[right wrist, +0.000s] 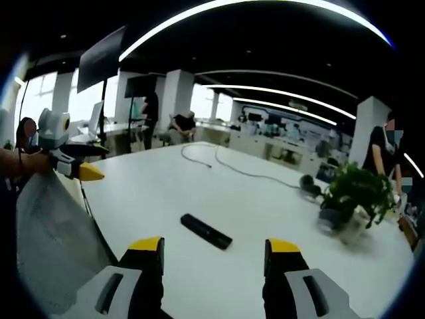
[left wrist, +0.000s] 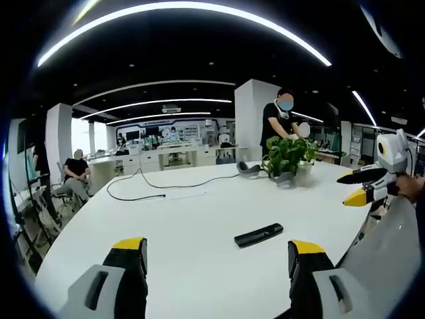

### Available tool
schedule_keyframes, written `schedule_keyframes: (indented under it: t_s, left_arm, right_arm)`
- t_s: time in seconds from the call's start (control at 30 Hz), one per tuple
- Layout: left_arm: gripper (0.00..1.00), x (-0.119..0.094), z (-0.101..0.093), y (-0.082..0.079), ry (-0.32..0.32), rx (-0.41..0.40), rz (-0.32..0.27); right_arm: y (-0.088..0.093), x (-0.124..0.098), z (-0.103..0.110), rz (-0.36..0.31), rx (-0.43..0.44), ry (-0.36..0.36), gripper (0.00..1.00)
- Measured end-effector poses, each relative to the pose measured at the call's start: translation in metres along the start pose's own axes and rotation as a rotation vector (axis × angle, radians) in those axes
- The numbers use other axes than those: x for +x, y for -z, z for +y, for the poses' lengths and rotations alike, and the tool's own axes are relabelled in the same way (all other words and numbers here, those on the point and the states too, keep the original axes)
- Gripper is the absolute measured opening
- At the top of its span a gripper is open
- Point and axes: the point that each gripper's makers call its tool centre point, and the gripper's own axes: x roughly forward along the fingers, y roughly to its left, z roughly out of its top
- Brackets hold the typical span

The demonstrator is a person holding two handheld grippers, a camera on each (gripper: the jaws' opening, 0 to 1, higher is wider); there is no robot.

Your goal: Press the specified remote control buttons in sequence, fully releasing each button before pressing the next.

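Remote (left wrist: 258,234) lies flat on the table (left wrist: 186,219), near the plant (left wrist: 289,156); light and rigid, we judge, so our two spread-jawed, empty grippers (left wrist: 216,256) (right wrist: 214,256) should press, not grasp.

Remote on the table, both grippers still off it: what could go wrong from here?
1. The remote lies loose and flat on the smooth white table; an off-centre press could slide or spin it.
2. Both the left gripper and right gripper have jaws wide open; a broad tip may hit neighbouring buttons, which are too small to make out.
3. The cable and plant sit farther back, a minor snag risk.
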Motion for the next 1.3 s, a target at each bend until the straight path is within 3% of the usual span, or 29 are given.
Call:
schedule_keyframes:
  t_s: [1.3]
  left_arm:
    - [0.92,0.0007,-0.0007,0.0058,0.002,0.031,0.033]
  right_arm:
    - [0.0021,-0.0003,-0.0026,0.013,-0.009,0.015,0.57]
